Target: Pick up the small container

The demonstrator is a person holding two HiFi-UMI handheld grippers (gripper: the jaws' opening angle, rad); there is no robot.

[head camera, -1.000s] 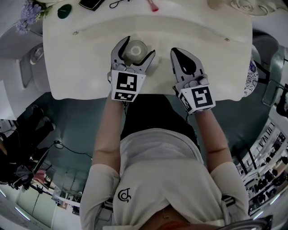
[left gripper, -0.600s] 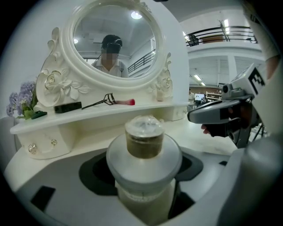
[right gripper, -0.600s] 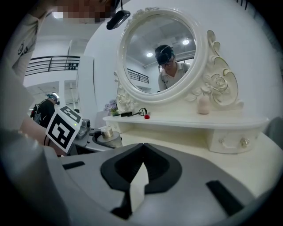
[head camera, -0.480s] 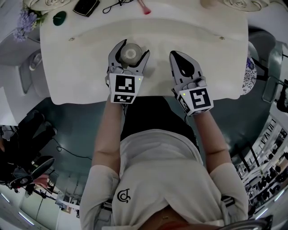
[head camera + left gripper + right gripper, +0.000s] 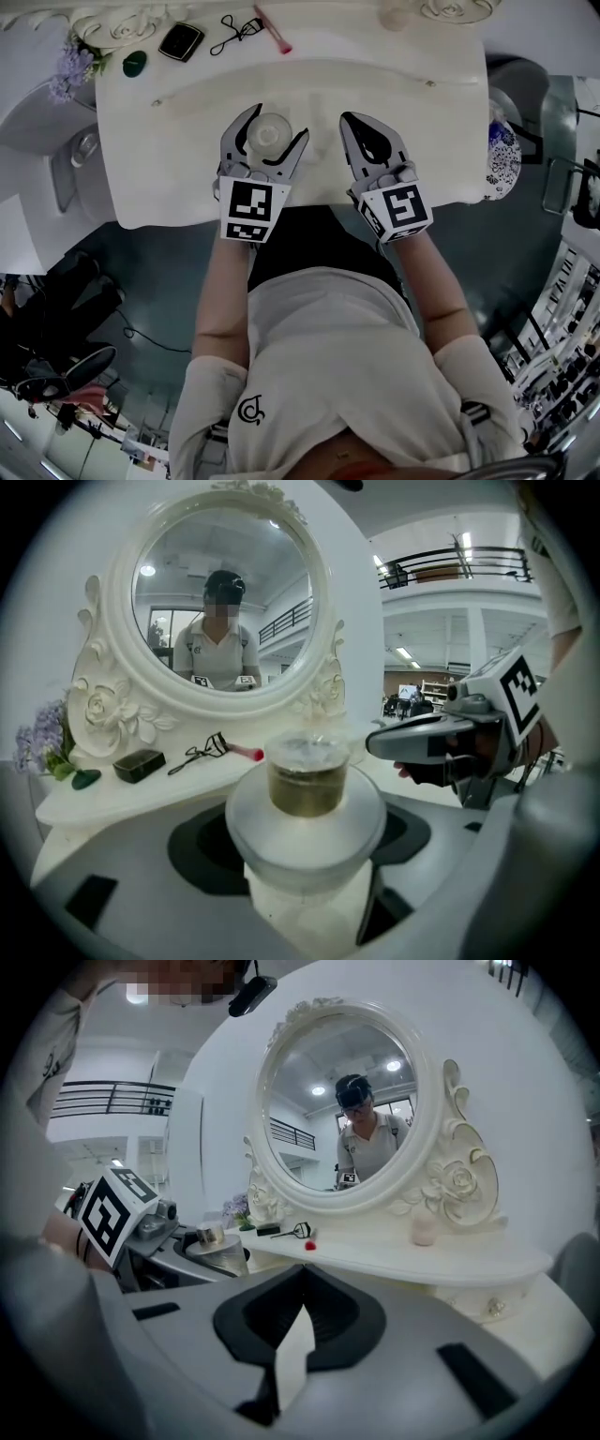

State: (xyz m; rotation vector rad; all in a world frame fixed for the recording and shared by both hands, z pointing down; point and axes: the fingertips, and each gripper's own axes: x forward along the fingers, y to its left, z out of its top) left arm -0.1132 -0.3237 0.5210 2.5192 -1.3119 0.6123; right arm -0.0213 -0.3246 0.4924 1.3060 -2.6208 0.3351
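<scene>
Vanity top (image 5: 169,141), capped frosted small container (image 5: 268,131)

a white dressing table (image 5: 450,141) with a curved front edge carries a raised back shelf (image 5: 337,37) along its rear. on the shelf stands an oval mirror in a white frame carved with roses (image 5: 94,705). beside its base lie a bunch of purple flowers (image 5: 67,67), a dark green oval piece (image 5: 134,63), a black rectangular case (image 5: 180,40), a black eyelash curler (image 5: 234,30) and a pink-red stick (image 5: 274,30). a pale pink little bottle (image 5: 424,1228) stands further right. a small frosted container with a clear cap (image 5: 267,131) is over the lower top; whether it rests there cannot be told.
</scene>
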